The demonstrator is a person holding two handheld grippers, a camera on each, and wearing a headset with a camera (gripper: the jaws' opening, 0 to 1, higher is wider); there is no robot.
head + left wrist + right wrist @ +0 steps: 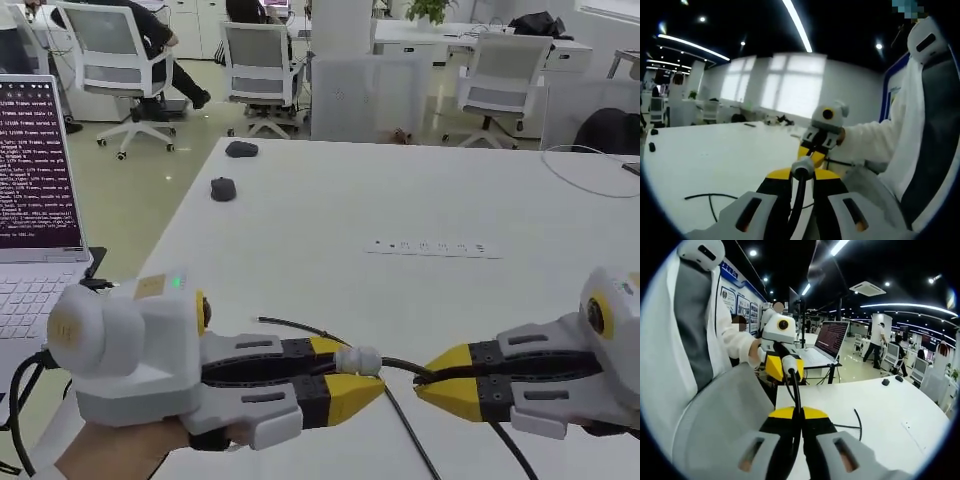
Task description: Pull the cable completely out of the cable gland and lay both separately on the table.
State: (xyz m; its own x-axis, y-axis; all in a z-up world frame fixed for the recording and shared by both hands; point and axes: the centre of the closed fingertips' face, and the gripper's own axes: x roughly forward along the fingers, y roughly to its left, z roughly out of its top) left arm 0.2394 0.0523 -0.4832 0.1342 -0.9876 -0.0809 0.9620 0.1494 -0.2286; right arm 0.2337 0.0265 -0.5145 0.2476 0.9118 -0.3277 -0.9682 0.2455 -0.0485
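A white cable gland point(358, 360) sits on a black cable point(300, 328) just above the table's near edge. My left gripper point(364, 368) is shut on the gland, which shows between its yellow tips in the left gripper view point(802, 167). My right gripper point(419, 383) faces it from the right, a short gap away, shut on the cable point(795, 390) where it leaves the gland point(790, 364). One end of the cable trails on the table behind the left jaws. The rest hangs past the right jaws toward the table's front edge point(505, 445).
An open laptop point(30, 200) stands at the left edge of the white table point(400, 200). Two dark mice point(223, 188) point(241, 149) lie farther back, and a white power strip point(430, 247) at the middle. Office chairs point(258, 70) stand beyond.
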